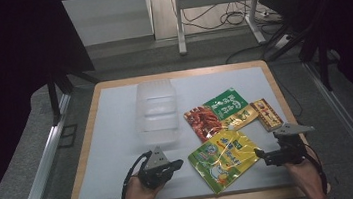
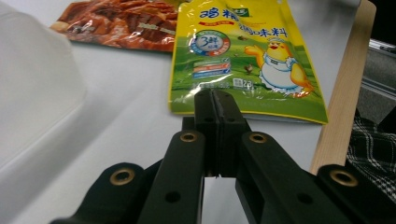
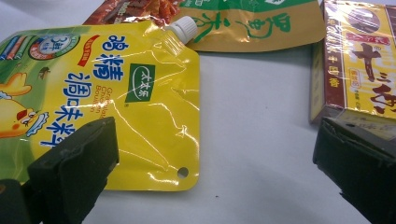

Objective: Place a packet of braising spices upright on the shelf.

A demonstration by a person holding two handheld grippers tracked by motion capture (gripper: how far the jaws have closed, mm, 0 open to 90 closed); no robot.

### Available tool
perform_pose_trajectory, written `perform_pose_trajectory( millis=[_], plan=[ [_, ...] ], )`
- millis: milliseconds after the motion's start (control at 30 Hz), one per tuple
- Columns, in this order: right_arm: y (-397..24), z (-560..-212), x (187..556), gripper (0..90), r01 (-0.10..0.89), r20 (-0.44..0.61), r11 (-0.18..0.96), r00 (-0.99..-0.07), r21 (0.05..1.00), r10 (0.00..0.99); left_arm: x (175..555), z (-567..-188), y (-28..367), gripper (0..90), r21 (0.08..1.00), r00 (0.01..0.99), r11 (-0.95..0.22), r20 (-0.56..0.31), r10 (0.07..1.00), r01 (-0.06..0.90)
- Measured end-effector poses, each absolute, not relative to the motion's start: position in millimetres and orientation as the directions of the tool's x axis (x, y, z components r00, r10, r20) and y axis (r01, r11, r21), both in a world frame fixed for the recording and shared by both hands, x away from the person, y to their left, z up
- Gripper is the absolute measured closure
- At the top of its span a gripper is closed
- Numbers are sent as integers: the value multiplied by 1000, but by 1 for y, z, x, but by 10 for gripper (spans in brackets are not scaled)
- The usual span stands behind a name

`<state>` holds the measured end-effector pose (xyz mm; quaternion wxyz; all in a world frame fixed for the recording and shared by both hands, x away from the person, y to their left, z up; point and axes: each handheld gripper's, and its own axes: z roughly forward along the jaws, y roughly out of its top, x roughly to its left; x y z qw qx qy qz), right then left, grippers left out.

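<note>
A yellow spouted pouch with a cartoon chick lies flat near the table's front edge, between my two grippers. My left gripper points at the pouch's left edge. In the left gripper view its jaws are pressed together with nothing visible between them, and their tips reach the pouch. My right gripper sits at the pouch's right corner. Its jaws stand wide open over bare table, with the pouch beside the left jaw and a yellow-and-brown box by the right one.
A clear plastic container stands behind the left gripper. A red snack pack, a green pack and the box lie behind the pouch. The white mat covers the wood-rimmed table; its front edge is close to both hands.
</note>
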<state>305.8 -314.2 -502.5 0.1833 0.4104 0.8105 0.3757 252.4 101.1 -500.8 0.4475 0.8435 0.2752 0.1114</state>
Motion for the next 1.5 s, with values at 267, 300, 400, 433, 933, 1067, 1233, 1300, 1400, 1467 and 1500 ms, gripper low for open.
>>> perform_pose_trajectory(
  millis=[267, 300, 400, 433, 933, 1067, 1233, 1300, 1400, 1467, 1500],
  plan=[
    [-313, -503, 306, 3, 526, 6, 389, -600, 757, 800, 251, -503, 83, 898, 815, 842, -471, -36, 538, 336],
    [-313, -503, 306, 3, 526, 6, 389, -600, 757, 800, 251, -503, 83, 899, 815, 842, -471, -36, 538, 336],
    [-313, -503, 306, 3, 525, 4, 391, -601, 756, 799, 252, -505, 74, 899, 813, 850, -479, -34, 526, 329],
    [-313, -503, 306, 3, 525, 5, 390, -601, 756, 799, 252, -505, 74, 899, 813, 850, -479, -34, 526, 329],
    [-312, -503, 307, 4, 525, 3, 396, -605, 753, 796, 257, -514, 42, 899, 815, 867, -486, -39, 497, 315],
    [-311, -503, 307, 4, 524, 2, 398, -607, 753, 794, 260, -517, 36, 899, 813, 867, -487, -44, 496, 319],
    [-311, -503, 307, 5, 522, 1, 402, -611, 752, 792, 262, -524, 29, 899, 802, 868, -501, -42, 495, 325],
    [-311, -503, 307, 5, 522, 0, 403, -612, 752, 791, 263, -527, 27, 898, 793, 868, -512, -43, 494, 330],
    [-310, -503, 307, 5, 523, 1, 404, -612, 751, 791, 264, -532, 26, 899, 789, 874, -523, -33, 485, 321],
    [-310, -503, 307, 5, 522, 2, 403, -613, 751, 790, 265, -534, 26, 900, 782, 876, -537, -24, 481, 317],
    [-310, -503, 307, 5, 522, 2, 403, -613, 751, 790, 265, -534, 26, 900, 782, 876, -537, -24, 481, 317]
  ],
)
